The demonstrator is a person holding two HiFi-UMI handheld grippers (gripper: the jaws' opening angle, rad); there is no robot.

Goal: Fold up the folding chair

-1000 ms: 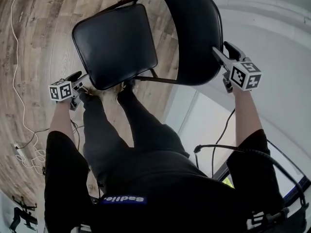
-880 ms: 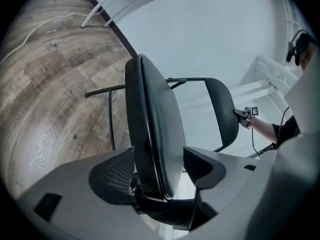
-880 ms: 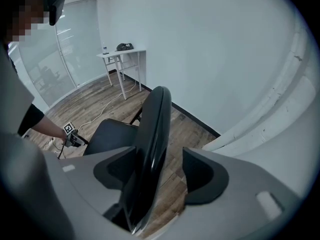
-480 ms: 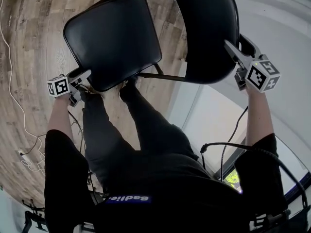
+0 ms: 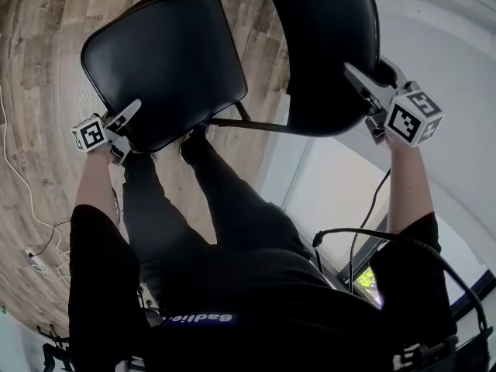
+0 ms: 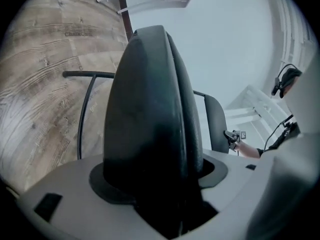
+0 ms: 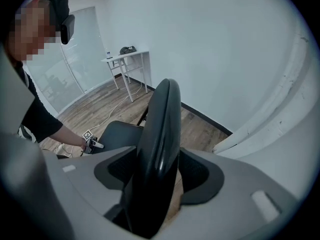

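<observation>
The left gripper (image 5: pixel 128 126) has just spread its jaws and slid them astride the seat (image 5: pixel 163 60) front edge (no pinch yet), while the right gripper (image 5: pixel 366 77), jaws wide, starts narrowing round the backrest (image 5: pixel 325 45) of the folding chair (image 7: pixel 155 149), which stands unfolded on the floor (image 5: pixel 46 53), so folding looks ready to begin.

Soft, even daylight is filling the room, with the pale wall (image 6: pixel 235 49) beyond the left gripper (image 6: pixel 157 171) glowing brightest and the black seat (image 6: pixel 150 109) giving back only a dull sheen between jaws that have just been opening around it. Those jaws are sitting too close to the lens and are blurring into smooth grey — while the wide-angle optics are bending the floor planks (image 6: pixel 40 94) to the gripper's left and darkening every corner into a black ring.
</observation>
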